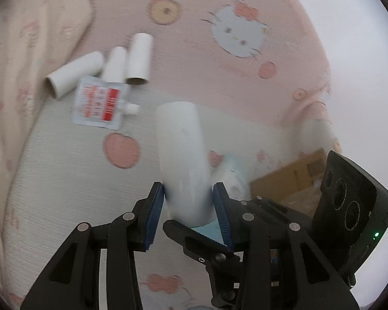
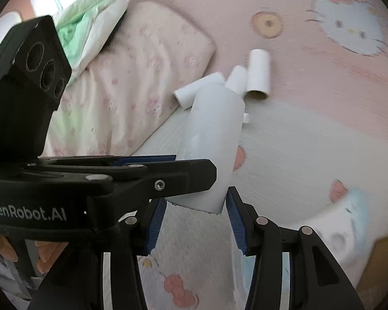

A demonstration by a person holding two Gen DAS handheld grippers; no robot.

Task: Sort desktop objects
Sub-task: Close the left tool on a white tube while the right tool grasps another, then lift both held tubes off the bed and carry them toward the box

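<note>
Three short white cardboard tubes [image 1: 95, 64] lie side by side on the pink cartoon bed sheet [image 1: 219, 82], near a flat white-and-red packet [image 1: 98, 106]. Both tools grip one long white paper roll [image 1: 183, 160] above the sheet: left tool [image 1: 188, 201] clamped, right tool [image 2: 196, 214] hugging its end. Hold firmly, move together, and lay it beside the tubes.
</note>
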